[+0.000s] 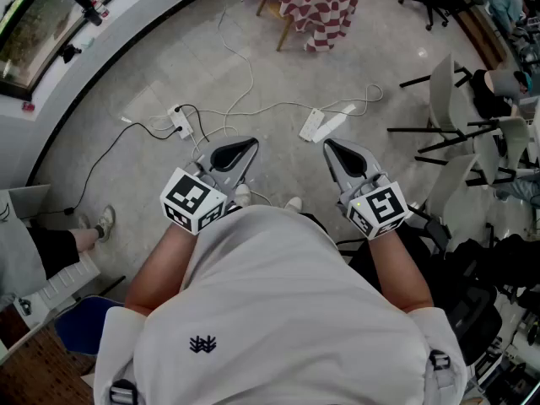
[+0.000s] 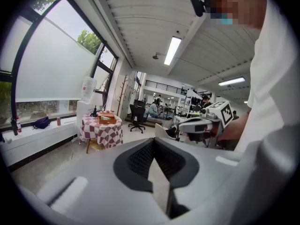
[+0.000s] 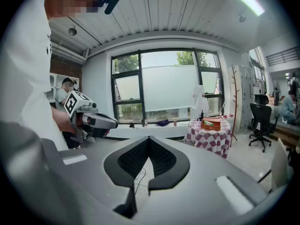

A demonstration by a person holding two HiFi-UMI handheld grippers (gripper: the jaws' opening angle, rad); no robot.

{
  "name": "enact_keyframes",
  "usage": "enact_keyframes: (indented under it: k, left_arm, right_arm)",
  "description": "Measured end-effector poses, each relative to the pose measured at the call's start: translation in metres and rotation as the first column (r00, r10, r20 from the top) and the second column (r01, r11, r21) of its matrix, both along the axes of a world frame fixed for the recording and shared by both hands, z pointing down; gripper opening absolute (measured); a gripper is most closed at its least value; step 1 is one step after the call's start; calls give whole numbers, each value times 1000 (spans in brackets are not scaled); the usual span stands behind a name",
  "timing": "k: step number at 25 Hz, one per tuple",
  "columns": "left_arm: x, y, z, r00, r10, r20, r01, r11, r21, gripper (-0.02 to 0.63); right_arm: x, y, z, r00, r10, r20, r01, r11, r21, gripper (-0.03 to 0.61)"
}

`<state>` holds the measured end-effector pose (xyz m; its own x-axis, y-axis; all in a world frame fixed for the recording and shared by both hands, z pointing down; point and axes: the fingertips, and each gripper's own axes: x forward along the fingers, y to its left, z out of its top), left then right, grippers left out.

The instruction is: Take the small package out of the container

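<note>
Two clenched, empty grippers I am holding at waist: left gripper (image 1: 249,147), right gripper (image 1: 334,148). The container (image 3: 212,123) is sitting mid-tabletop on the checked table (image 1: 325,8) far ahead, neither hand nearer; package indiscernible.

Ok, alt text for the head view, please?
A person in a white shirt, seen from above, holds the left gripper and right gripper side by side over a grey floor, both shut and empty. White power strips and cables lie ahead; a checkered table stands beyond.

red/wht check tablecloth (image 1: 316,2), gry floor (image 1: 278,74), wht shirt (image 1: 278,310)
</note>
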<state>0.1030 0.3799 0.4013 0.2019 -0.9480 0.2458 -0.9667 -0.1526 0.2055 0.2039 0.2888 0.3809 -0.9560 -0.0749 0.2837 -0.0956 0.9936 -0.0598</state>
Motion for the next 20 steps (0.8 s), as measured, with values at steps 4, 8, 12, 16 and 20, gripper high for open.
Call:
enact_keyframes:
  k: [4,8,12,16,20]
  left_arm:
    - [-40,27,5,1000,-2,21,2,1000,-16,55]
    - [-70,44,14,1000,13,12,-13,1000,-20,55]
    - [-87,44,26,1000,13,-11,-13,999,-31,55]
    - [-97,22,31,1000,20,-19,-21,999,-30,55]
    - [-114,-19,38,1000,26,1,-26,999,-40,63]
  right_arm:
    - [-38,27,6,1000,-7,-15,7,1000,-9,-2]
    - [-67,48,11,1000,3,-25,-3,1000,-1,-2]
    - [-80,54,19,998,19,-55,-20,1000,-24,-2]
    - [-92,32,25,997,43,-71,-45,998,-32,0]
    - [-113,-7,35,997,43,-60,-45,998,-36,14]
